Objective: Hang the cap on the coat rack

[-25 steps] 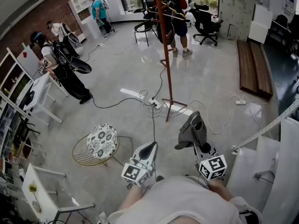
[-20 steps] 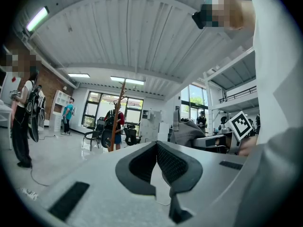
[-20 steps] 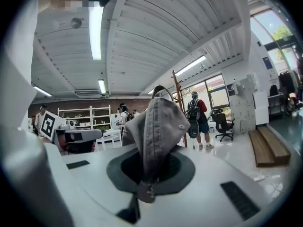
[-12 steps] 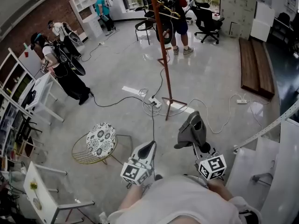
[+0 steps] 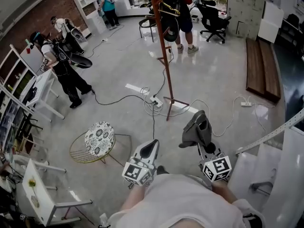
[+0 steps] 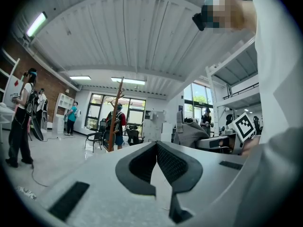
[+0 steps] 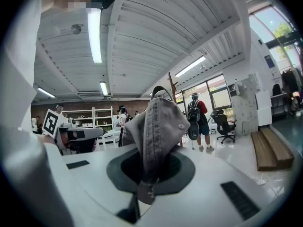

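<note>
A grey cap (image 5: pixel 196 129) hangs upward from my right gripper (image 5: pixel 203 144), which is shut on its fabric; in the right gripper view the cap (image 7: pixel 156 126) fills the space between the jaws. The coat rack (image 5: pixel 161 56) is a tall reddish-brown pole on splayed feet, standing on the floor ahead of both grippers and some way off. It also shows in the left gripper view as the coat rack (image 6: pixel 115 117) and, behind the cap, in the right gripper view as the coat rack (image 7: pixel 171 86). My left gripper (image 5: pixel 151 147) is level and shut, holding nothing.
A round patterned side table (image 5: pixel 99 139) on a gold wire frame stands left of the left gripper. Cables and a power strip (image 5: pixel 156 101) lie by the rack's feet. A person with a backpack (image 5: pixel 176 8) stands behind the rack, another person (image 5: pixel 64 65) at left. Wooden planks (image 5: pixel 259 65) lie at right.
Both grippers and the cap have been carried forward toward the rack; its feet and the side table now sit a little nearer. The person at left has stepped along.
</note>
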The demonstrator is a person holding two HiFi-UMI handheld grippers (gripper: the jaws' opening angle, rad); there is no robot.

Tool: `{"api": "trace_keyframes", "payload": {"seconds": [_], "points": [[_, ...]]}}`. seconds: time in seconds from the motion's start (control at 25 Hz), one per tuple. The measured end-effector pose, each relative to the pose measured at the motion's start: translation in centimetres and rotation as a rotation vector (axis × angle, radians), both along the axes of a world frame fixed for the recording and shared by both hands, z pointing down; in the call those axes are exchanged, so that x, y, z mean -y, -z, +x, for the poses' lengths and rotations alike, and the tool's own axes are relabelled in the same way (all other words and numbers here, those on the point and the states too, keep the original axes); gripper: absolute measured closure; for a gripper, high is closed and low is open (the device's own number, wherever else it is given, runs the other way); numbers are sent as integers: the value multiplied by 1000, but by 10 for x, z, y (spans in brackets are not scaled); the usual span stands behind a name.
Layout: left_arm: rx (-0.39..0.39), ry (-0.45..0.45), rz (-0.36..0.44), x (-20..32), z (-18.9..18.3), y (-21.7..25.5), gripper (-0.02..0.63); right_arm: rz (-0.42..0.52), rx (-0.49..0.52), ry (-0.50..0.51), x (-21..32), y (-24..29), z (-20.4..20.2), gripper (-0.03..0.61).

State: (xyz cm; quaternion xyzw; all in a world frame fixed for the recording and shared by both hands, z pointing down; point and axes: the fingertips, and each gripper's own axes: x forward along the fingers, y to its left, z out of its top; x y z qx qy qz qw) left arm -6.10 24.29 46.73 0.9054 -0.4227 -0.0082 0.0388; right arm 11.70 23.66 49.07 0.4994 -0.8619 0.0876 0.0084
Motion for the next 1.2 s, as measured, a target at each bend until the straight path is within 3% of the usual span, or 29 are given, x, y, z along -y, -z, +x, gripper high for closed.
{"api": "trace_keyframes", "payload": {"seconds": [0.36, 0.6, 0.92, 1.2], "points": [[-3, -11, -2, 80, -9, -19, 604, -13, -10, 4, 73, -19, -11, 558], [-18, -57, -10, 183, -31, -26, 604, -10, -25, -13, 162, -21, -35, 558], [-15, -165, 39, 330, -64, 0, 604, 6, -46, -75, 296, -5, -73, 558], [-15, -191, 44, 401, -80, 1, 604, 16, -53, -110, 371, 5, -87, 558]]}}
